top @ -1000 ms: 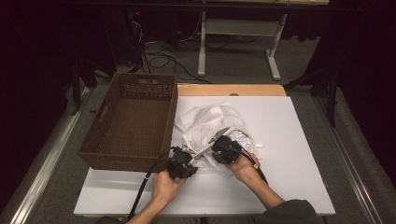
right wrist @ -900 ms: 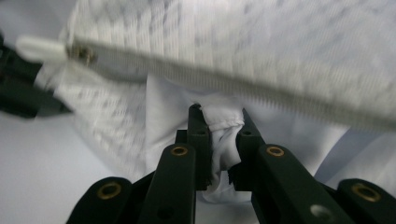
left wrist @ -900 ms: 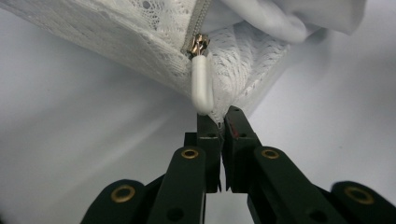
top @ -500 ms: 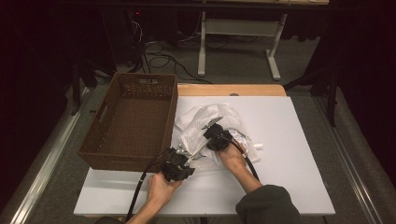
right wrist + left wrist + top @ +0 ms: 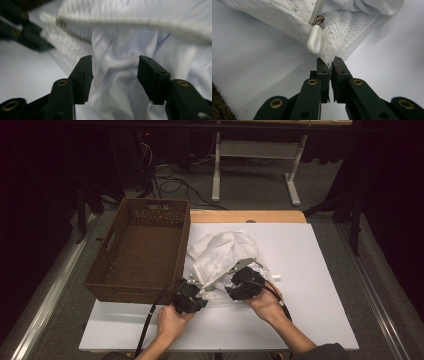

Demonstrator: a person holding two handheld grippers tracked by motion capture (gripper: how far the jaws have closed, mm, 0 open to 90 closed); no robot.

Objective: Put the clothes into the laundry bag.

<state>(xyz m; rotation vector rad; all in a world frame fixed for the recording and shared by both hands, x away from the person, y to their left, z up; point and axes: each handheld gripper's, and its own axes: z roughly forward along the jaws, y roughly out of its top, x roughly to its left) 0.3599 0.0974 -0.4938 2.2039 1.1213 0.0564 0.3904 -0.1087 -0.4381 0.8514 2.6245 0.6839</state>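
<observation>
While our left gripper pinches the corner of the mesh bag just below the pearly zipper pull, we should keep that pinch firm and low so the bag mouth stays taut. Our right gripper has just been opening; its jaws stand wide with nothing pressed between them, and the white cloth lies bunched straight ahead. We judge the step in hand to be working that cloth at the bag's mouth, so the right jaws should take a thick fold of cloth only, not the mesh, and stay below the zipper band that crosses above them. The bag sits near the middle of the white table, its left edge touching the basket. The basket lies open at the left, its wall close beside our left hand, leaving little room to swing that way. Each gripper's cable trails back towards us, well off the cloth.
</observation>
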